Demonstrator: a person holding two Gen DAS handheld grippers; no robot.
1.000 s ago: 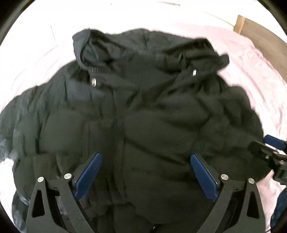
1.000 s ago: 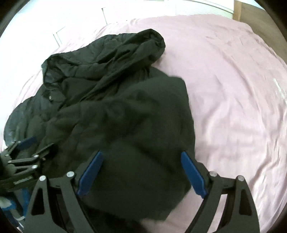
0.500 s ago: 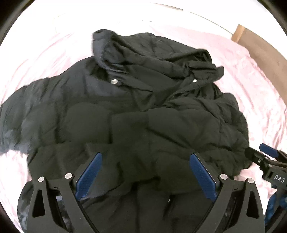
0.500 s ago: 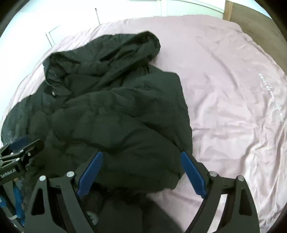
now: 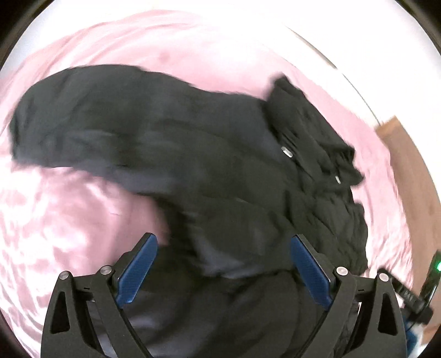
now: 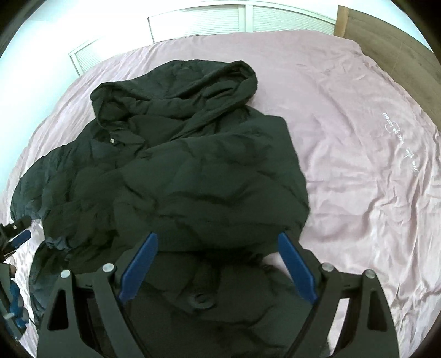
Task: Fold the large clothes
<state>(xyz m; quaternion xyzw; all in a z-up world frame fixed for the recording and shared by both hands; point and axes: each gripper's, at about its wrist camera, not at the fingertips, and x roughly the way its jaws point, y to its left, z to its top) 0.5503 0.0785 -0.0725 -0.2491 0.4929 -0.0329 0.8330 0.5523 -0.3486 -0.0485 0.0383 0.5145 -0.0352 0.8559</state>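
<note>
right wrist view — black jacket (image 6: 193, 170) lies under the spread right claw (image 6: 217, 247) — left claw (image 5: 223, 253) spread too.

A big, puffy black hooded jacket (image 6: 193, 176) lies bunched up on the pink sheet. Its hood (image 6: 193, 82) sits at the far end, open and floppy. One sleeve (image 5: 91, 118) (blurry here) stretches out sideways. The right side is folded over the middle.

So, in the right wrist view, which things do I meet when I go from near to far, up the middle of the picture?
Right gripper, open → black hooded jacket → its hood → bare pink bedsheet → white slatted panels behind the bed.
</note>
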